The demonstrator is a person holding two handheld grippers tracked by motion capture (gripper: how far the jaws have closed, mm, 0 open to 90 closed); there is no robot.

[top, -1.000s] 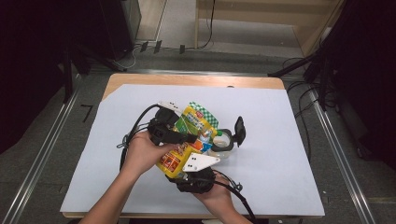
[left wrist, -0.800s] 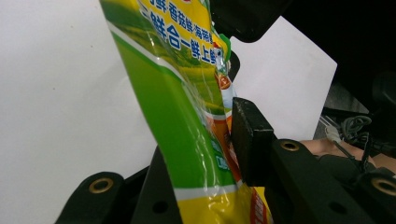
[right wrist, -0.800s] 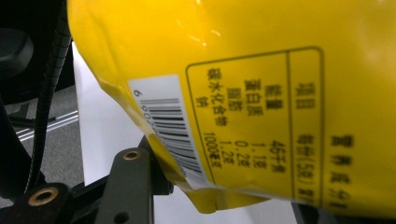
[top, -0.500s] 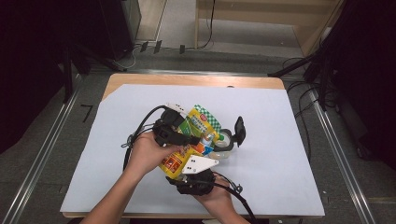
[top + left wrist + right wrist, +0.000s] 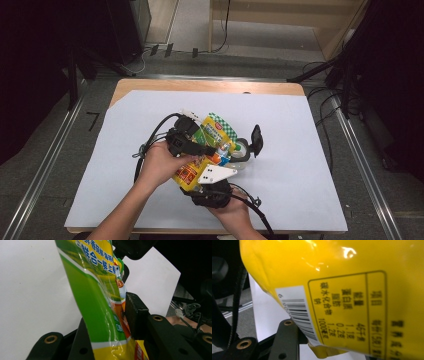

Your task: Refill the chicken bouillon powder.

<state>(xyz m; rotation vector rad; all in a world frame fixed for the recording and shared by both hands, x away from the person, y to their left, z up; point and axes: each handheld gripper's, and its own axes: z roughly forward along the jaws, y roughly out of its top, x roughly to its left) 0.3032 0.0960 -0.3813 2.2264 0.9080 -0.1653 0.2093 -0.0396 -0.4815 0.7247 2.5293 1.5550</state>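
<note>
Snack pouch (image 5: 212, 145), green and yellow: hanging above the white table sheet (image 5: 310, 150) near its middle, between both tools. Left gripper (image 5: 200, 148): pads pressing on the pouch, jaws having just been easing wider. Right gripper (image 5: 212, 175): jaws having just been closing, pouch bottom lying across them; grip unclear.

Wooden worktop (image 5: 150, 85), mostly covered by large white paper sheet (image 5: 300, 130); wood bare along far edge. Small round grey tape roll (image 5: 243, 147) lies on sheet near middle.
</note>
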